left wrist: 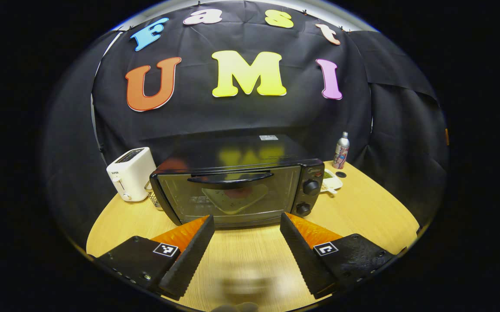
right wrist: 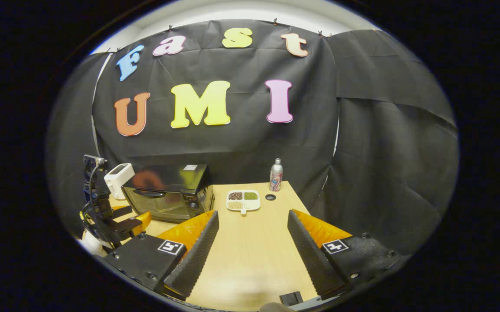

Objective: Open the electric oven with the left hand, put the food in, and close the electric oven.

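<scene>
The black electric oven [left wrist: 236,190] stands straight ahead of my left gripper [left wrist: 246,219], door shut, its handle [left wrist: 230,178] across the top of the glass. A pale shape shows behind the glass; I cannot tell whether it is a plate or a reflection. The left gripper is open, just short of the door and empty. The food is a white divided plate [right wrist: 243,200] with several kinds of grains, to the right of the oven [right wrist: 167,190]. My right gripper [right wrist: 253,214] is open and empty above the table, a little short of that plate. The left gripper [right wrist: 130,216] hovers before the oven.
A white toaster [left wrist: 130,180] stands left of the oven with a small wire basket [left wrist: 152,198] between them. A metal bottle [right wrist: 276,174] and a small black cap [right wrist: 270,197] sit behind the plate. The wooden table [right wrist: 254,251] ends at the black cloth wall.
</scene>
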Demonstrator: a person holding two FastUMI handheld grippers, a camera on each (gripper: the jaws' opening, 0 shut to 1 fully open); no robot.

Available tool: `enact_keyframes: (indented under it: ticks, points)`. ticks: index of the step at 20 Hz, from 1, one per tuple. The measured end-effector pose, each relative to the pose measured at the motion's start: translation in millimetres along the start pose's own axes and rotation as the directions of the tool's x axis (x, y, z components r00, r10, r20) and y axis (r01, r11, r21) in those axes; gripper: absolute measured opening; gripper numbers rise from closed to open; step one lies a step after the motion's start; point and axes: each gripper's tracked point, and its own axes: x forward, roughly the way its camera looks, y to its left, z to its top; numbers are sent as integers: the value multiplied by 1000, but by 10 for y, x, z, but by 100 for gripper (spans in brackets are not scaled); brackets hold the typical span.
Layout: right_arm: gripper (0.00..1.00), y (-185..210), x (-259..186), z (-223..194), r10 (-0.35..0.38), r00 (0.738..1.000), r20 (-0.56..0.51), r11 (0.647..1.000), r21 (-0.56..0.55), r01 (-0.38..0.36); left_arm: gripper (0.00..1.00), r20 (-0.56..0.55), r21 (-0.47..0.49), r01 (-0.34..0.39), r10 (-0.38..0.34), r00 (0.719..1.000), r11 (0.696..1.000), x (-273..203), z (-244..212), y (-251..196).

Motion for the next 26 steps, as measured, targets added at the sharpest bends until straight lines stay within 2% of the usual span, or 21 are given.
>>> enact_keyframes:
  ticks: [2,3,4,6,9,11,12,13,16,20,26]
  points:
    - [100,21,-109,49,25,1000,18,1000,2,-25,98,28,-10,-12,13,1000,1000,-226,122,-8]
    - [96,11,-192,113,35,999,38,999,1,-35,98,44,-29,-9,10,999,1000,-389,232,-47]
    - [100,-29,-269,182,44,997,61,999,1,-44,97,63,-40,-10,13,998,999,-546,339,-74]
    - [96,-91,-430,301,77,992,102,997,8,-78,98,138,-30,-47,50,989,998,-919,658,-62]
    - [96,-324,-714,461,107,981,161,994,3,-109,97,269,-7,-116,114,956,993,-1604,1115,-118]
    - [96,-498,-924,563,123,971,204,992,-20,-121,100,322,-20,-136,135,937,990,-2055,1266,-247]
    - [100,-595,-1039,567,127,967,221,992,-32,-123,97,340,-23,-139,139,930,990,-2263,1323,-330]
    - [96,-690,-1140,611,128,962,243,992,-36,-122,97,353,-21,-147,145,925,989,-2456,1349,-401]
    - [96,-904,-1381,657,135,945,299,991,-40,-129,96,394,-41,-172,174,902,984,-2927,1404,-552]
    - [96,-1045,-1551,530,160,937,311,987,-64,-147,96,417,-52,-209,211,884,977,-3298,1343,-671]
    - [96,-1094,-1642,280,201,943,264,980,-48,-195,96,402,-52,-207,210,891,977,-3477,1166,-843]
